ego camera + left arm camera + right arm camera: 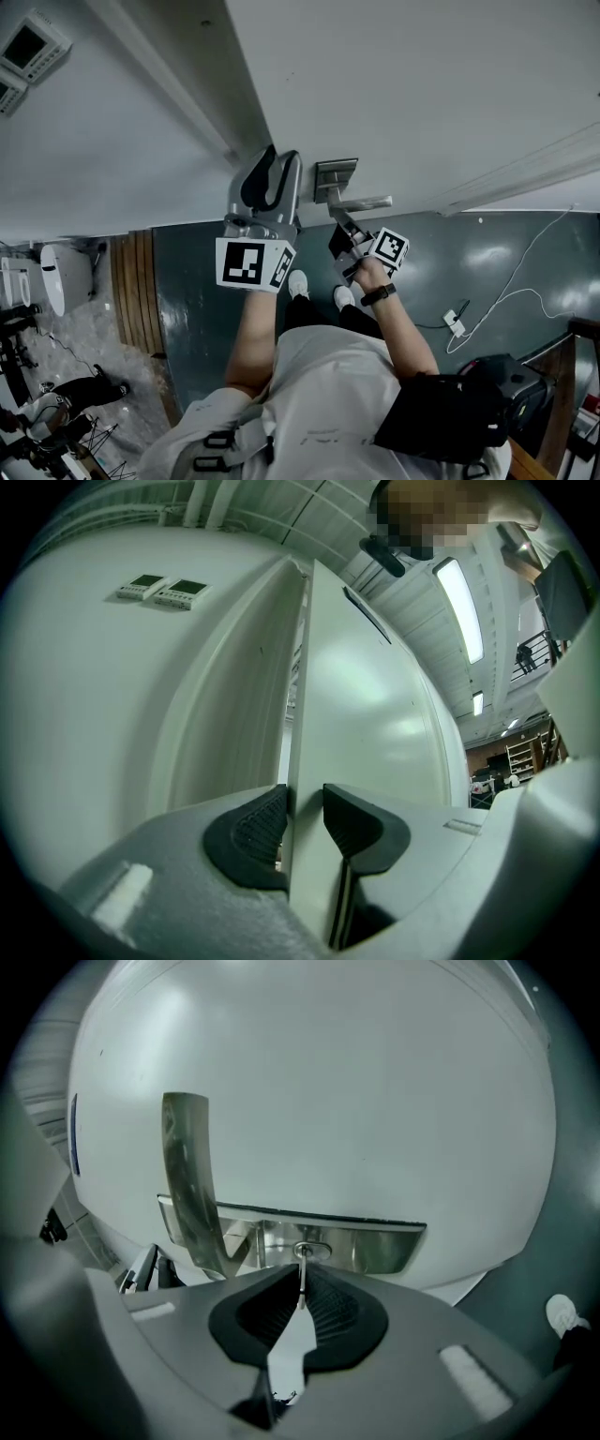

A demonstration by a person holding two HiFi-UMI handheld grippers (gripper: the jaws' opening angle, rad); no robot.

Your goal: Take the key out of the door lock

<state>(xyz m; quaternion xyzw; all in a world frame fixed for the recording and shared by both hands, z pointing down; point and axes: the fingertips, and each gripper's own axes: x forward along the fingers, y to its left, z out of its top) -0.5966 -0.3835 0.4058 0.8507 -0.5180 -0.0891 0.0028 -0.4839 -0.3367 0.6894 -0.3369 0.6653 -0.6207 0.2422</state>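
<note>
The white door (422, 75) carries a metal lock plate (336, 176) with a lever handle (361, 202). My left gripper (267, 178) is clamped on the door's edge (305, 714), one pad on each face. The right gripper (342, 230) sits just below the handle. In the right gripper view the silver key (300, 1283) lies edge-on between the black pads (342, 1312) of my right gripper (302, 1293). They are shut on its head. Its blade runs into the keyhole (309, 1250) in the plate (375, 1246), beside the handle (192, 1180).
Two wall control panels (164, 590) hang left of the door frame. Below are the dark floor (525, 253), a white cable (506, 300) and the person's shoes (298, 283). A black bag (487, 394) hangs at the person's right side.
</note>
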